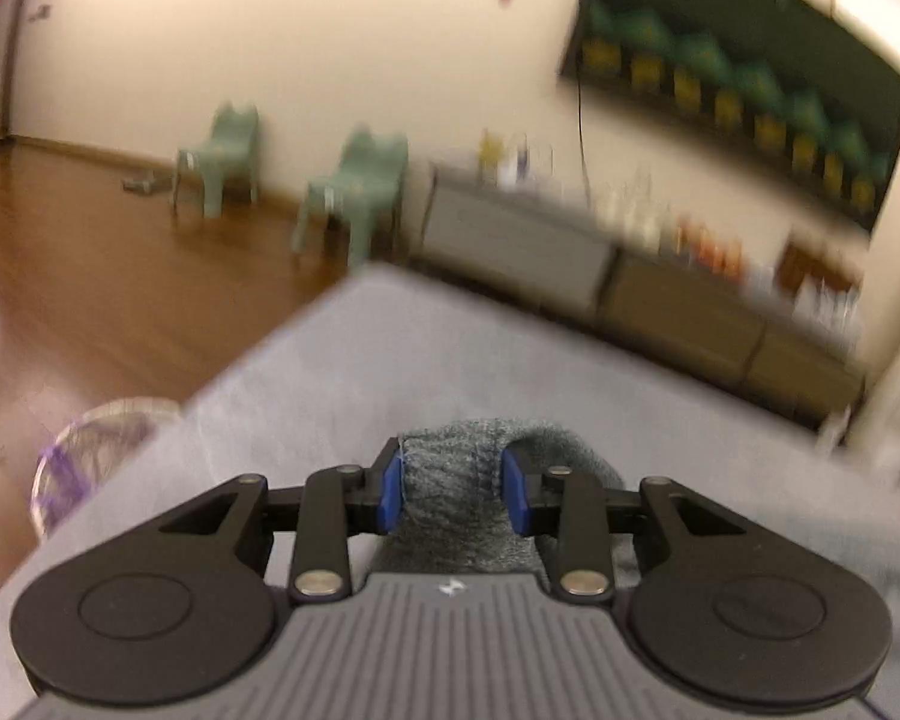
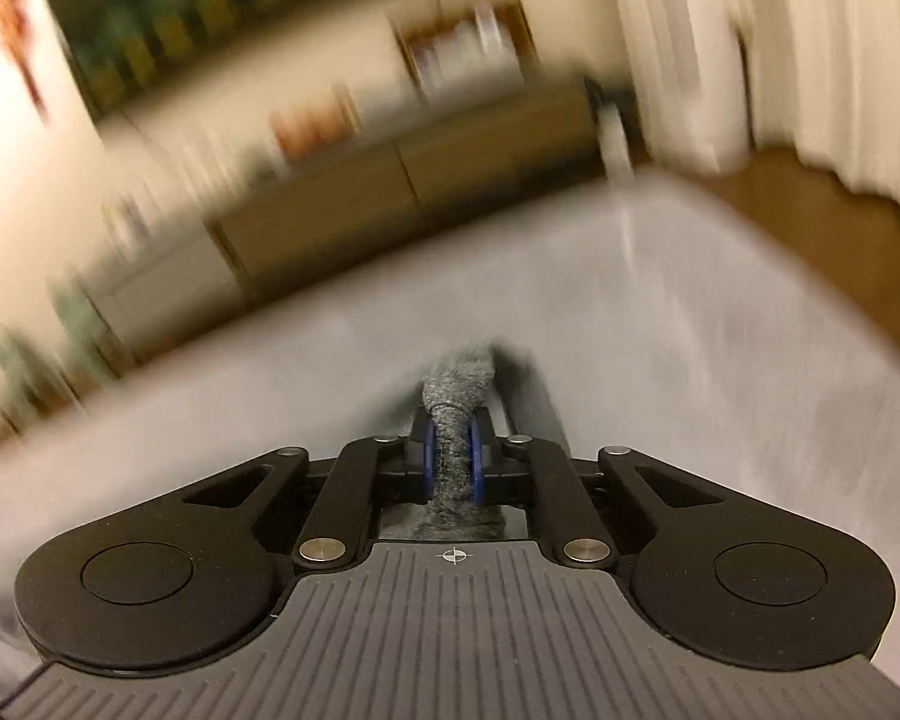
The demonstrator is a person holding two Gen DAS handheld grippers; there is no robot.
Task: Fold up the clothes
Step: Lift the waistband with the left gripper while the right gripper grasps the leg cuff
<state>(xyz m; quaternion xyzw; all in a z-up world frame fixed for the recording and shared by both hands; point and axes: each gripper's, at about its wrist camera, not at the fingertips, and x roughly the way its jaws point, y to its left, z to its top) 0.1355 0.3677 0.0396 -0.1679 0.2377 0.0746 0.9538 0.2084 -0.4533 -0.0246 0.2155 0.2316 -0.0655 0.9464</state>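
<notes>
Gripping, left claw [image 1: 453,495]: clenched on a thick bunch of grey knitted garment [image 1: 450,516], a blue pad [image 1: 392,495] pressing on each side of it.
Gripping, right claw [image 2: 452,462]: clenched on a narrower, rolled-up bunch of the grey knit [image 2: 453,414], pinched tight between its blue pads [image 2: 429,462].
Garment position: on the pale grey surface [image 1: 450,348], close in front of both claws; in the left wrist view more of it trails off to the right, under the claw's arm.
Surface: covered in light grey cloth; its far corner shows in the left wrist view, with the brown wooden floor [image 1: 90,276] beyond.
Background, left wrist view: two green chairs [image 1: 354,192] against a cream wall, a low cabinet [image 1: 630,276] with small items on top, a dark board [image 1: 738,72] above it.
Background, right wrist view: the same cabinet [image 2: 390,192] and pale curtains [image 2: 810,48], all badly blurred.
Basket: a round wire one [image 1: 90,456] with purple trim on the floor at the surface's left edge.
</notes>
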